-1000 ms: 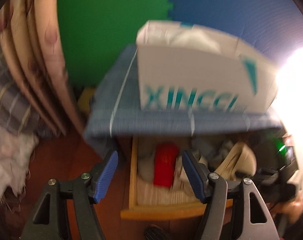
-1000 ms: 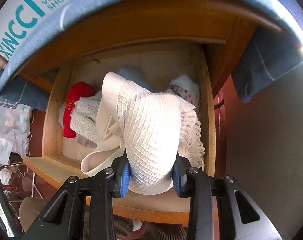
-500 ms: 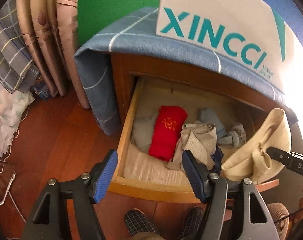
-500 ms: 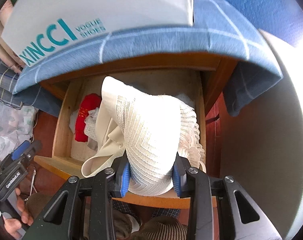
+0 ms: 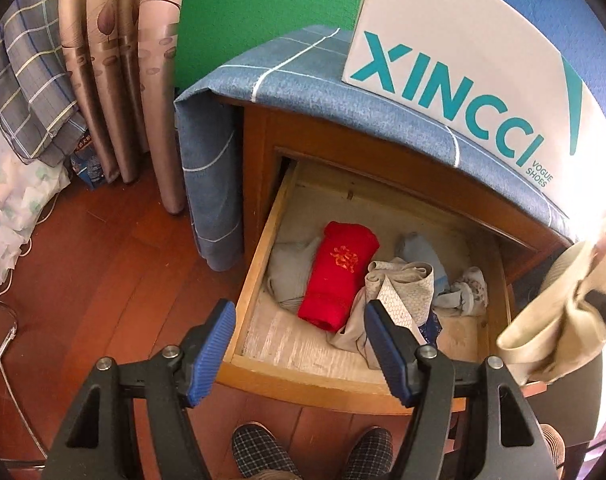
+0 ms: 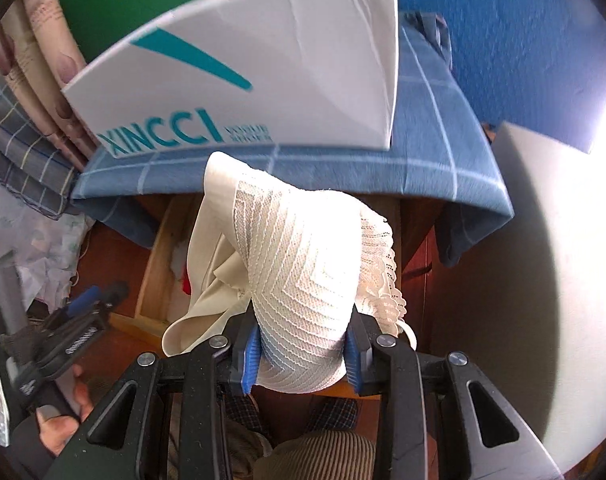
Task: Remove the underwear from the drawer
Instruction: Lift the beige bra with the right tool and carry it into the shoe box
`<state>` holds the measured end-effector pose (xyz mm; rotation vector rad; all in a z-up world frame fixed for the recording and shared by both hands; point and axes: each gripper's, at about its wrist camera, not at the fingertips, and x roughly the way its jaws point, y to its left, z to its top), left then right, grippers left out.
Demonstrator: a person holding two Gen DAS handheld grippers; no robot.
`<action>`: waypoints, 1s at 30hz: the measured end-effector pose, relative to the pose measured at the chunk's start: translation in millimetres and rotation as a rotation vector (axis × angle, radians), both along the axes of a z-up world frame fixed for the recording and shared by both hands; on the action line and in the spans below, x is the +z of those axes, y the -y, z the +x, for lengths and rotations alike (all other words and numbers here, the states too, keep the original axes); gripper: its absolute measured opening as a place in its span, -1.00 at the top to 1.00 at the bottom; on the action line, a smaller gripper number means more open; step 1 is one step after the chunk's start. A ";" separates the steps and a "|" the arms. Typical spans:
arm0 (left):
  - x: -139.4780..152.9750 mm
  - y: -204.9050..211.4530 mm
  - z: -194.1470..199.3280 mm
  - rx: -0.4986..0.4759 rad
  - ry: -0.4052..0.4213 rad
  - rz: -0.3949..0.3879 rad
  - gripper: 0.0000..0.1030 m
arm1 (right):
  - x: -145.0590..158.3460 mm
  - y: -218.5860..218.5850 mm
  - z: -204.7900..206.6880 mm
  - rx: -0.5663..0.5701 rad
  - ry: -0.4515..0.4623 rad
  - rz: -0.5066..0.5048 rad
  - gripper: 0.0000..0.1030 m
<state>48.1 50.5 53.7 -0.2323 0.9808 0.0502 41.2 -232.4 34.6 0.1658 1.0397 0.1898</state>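
Right gripper [image 6: 301, 354] clenched on cream underwear [image 6: 303, 268], held above the drawer's [image 5: 303, 376] front right corner. Left gripper [image 5: 299, 350] released, empty, over the drawer front. Lift straight; keep trailing lace clear.

A cream underwear piece [image 6: 303, 280] is showing a raised chevron weave and a lace edge. In the pale wooden drawer [image 5: 259, 280], a red garment [image 5: 339, 276] is carrying a small gold motif, beside grey [image 5: 289, 276] and light blue [image 5: 419, 252] pieces and one with a honeycomb print [image 5: 399, 300]. A blue cloth [image 5: 303, 68] with thin white grid lines is draping the brown cabinet [image 5: 343, 140]. The white box [image 5: 463, 40] is bearing teal lettering. Green [image 5: 263, 8] and blue [image 6: 523, 40] walls are standing behind. Each hand-held gripper [image 5: 299, 348] [image 6: 301, 350] is showing black arms and blue ribbed pads [image 5: 213, 348].
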 end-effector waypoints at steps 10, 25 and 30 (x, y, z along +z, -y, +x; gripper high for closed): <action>-1.5 -3.0 -1.9 0.020 0.006 -0.016 -0.33 | 80.5 11.9 -14.1 0.010 0.118 0.009 0.40; 0.2 -1.4 -4.3 0.020 0.021 0.005 -0.33 | 226.0 7.0 25.3 -0.030 0.383 -0.009 0.39; 0.5 -2.3 -4.5 0.020 0.025 0.007 -0.33 | 252.1 0.5 61.4 -0.051 0.424 -0.028 0.39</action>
